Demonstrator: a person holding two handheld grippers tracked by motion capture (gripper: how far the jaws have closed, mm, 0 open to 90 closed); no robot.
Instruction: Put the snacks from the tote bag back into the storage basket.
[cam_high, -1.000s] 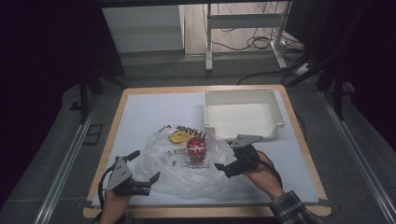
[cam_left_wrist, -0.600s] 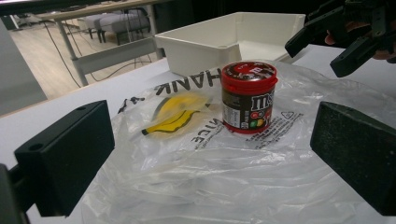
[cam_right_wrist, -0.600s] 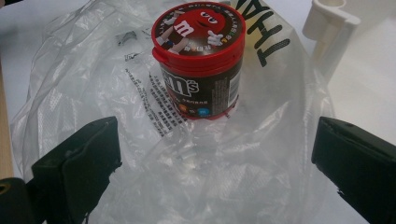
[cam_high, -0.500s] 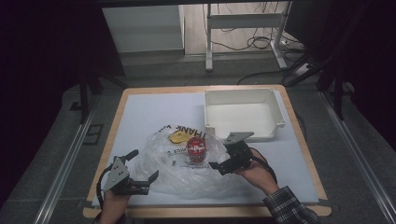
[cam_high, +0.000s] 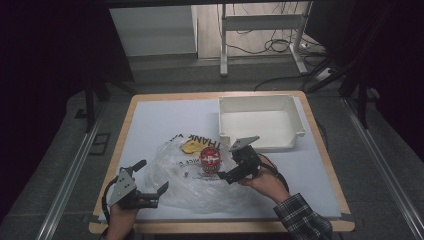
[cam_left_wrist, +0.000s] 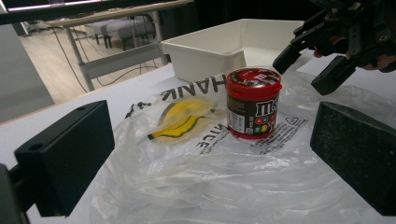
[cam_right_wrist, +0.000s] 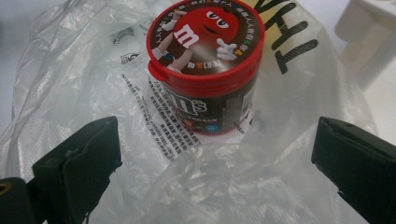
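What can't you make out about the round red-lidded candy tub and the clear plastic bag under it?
- Round red-lidded candy tub: its contents, in every view; the lid and printed wrap hide them.
- Clear plastic bag: its full printed slogan, in both gripper views; the tub and folds cover letters.
- Bag's small print: too small in the high view.

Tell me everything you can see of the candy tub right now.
The candy tub is a short round container, seemingly plastic, with a red lid printed with a cartoon candy character and a dark brown label with a small-print panel. It stands upright, lid shut, on the clear plastic bag, near the bag's yellow print. Nothing grips it: the right gripper hovers open close beside it, jaws either side but apart from it. The white bin lies beyond.
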